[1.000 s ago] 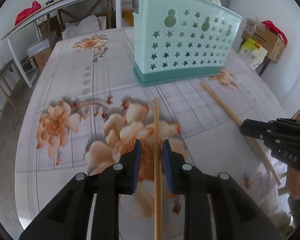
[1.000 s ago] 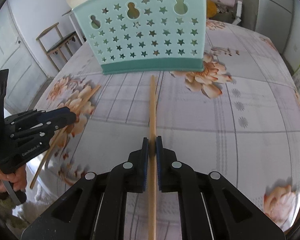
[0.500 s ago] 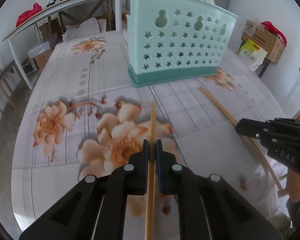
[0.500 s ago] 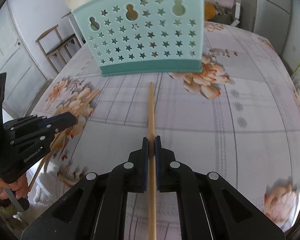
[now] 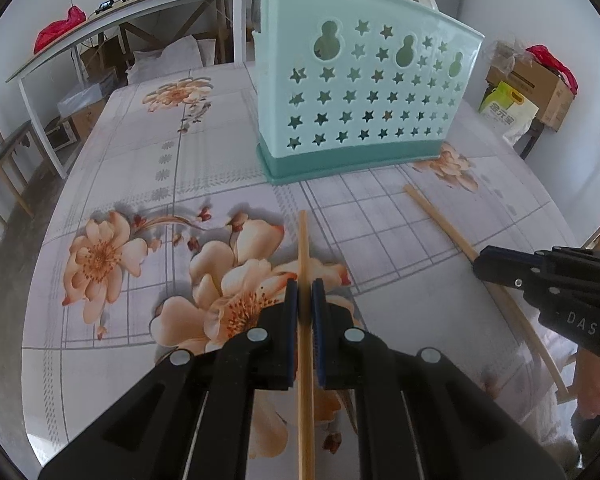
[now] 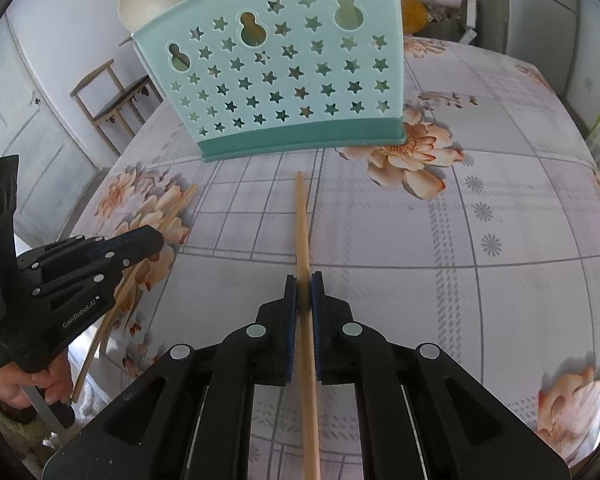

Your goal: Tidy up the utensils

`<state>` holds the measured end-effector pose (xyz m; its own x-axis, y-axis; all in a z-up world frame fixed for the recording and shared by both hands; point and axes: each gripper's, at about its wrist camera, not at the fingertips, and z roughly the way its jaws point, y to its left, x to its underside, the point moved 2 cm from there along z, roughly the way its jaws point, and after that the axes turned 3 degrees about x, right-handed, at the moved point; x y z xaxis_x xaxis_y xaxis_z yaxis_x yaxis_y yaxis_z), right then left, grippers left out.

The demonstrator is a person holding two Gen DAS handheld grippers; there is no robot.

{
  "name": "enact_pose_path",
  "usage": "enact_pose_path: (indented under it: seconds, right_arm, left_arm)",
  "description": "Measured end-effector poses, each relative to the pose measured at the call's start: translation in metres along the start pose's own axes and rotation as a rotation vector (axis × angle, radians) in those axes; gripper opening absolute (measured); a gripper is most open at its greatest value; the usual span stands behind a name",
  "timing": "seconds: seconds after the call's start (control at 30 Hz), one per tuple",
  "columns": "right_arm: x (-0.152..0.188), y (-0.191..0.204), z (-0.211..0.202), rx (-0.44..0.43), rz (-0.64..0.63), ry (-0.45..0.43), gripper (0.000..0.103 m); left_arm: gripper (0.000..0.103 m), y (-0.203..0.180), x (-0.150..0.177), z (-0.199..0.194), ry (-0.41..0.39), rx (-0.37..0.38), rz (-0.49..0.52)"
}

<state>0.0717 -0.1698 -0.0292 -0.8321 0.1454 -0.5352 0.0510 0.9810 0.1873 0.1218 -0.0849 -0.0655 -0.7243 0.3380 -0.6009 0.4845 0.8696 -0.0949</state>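
Each claw, left (image 5: 304, 292) and right (image 6: 304, 286), is clamped on its own chopstick (image 5: 305, 264) (image 6: 302, 224). Both sticks point at the holder (image 5: 360, 92) at upper centre, probably ready for lifting in.

Place: a lived-in home room used for storage
Table: floral oilcloth (image 5: 148, 184)
Furniture: wooden chair (image 6: 112, 96), white workbench (image 5: 132, 12)
Clutter: cardboard boxes (image 5: 540, 84), bags

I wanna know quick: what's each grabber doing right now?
Left gripper: closed on a chopstick.
Right gripper: closed on another chopstick.
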Motion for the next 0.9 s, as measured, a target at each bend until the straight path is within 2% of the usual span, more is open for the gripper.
enact_pose_path:
  seconds: [0.53,0.9]
  right_arm:
    - [0.006,0.014,-0.001,0.054,-0.068,-0.006,0.006]
    - [0.006,0.013,-0.001,0.051,-0.066,-0.005,0.005]
  left_arm:
    - [0.007,0.000,0.008,-0.006,-0.013,0.011,-0.006]
    - [0.007,0.001,0.008,-0.006,-0.014,0.016,-0.013]
